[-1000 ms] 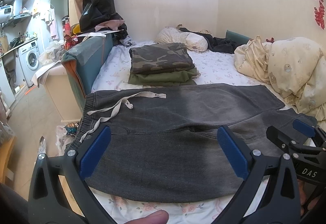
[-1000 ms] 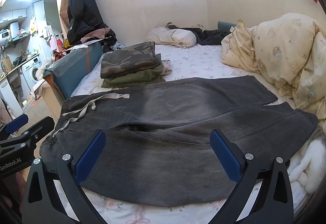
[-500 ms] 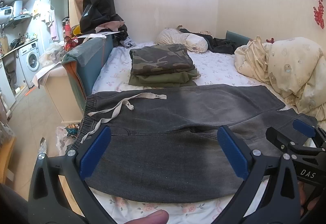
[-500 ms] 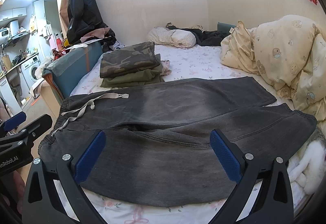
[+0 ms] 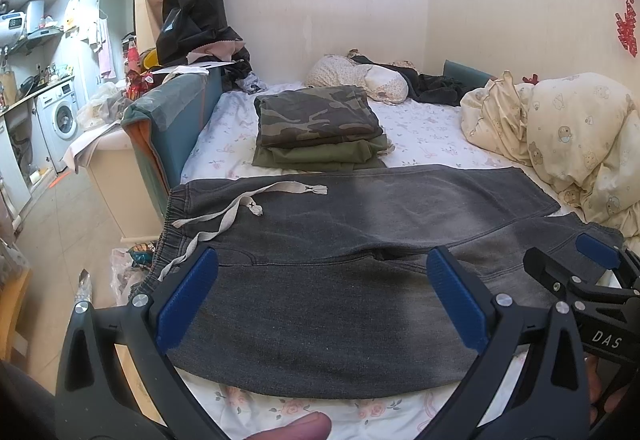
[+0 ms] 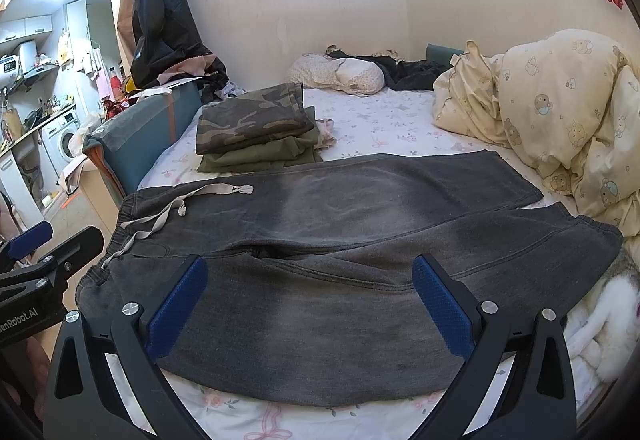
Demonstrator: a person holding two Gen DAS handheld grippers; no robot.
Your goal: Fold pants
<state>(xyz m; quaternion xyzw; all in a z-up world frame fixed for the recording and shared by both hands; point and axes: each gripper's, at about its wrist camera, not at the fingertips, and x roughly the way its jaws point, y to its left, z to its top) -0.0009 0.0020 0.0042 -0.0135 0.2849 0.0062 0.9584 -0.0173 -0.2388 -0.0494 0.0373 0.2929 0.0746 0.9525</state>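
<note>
Dark grey pants (image 5: 340,240) lie flat across the bed, waistband with a pale drawstring (image 5: 240,207) at the left, both legs running right. They also show in the right wrist view (image 6: 340,240). My left gripper (image 5: 320,296) is open and empty, held above the near edge of the pants. My right gripper (image 6: 308,296) is open and empty too, above the near leg. Each gripper shows at the edge of the other's view: the right one (image 5: 576,280), the left one (image 6: 40,256).
A stack of folded camouflage and olive clothes (image 5: 320,127) sits behind the pants. A cream duvet (image 5: 568,135) is heaped at the right, a pillow (image 5: 356,79) and dark clothes at the back. A teal bed end (image 5: 172,127) and the floor lie left.
Both grippers have shifted only very slightly; the pants lie as before.
</note>
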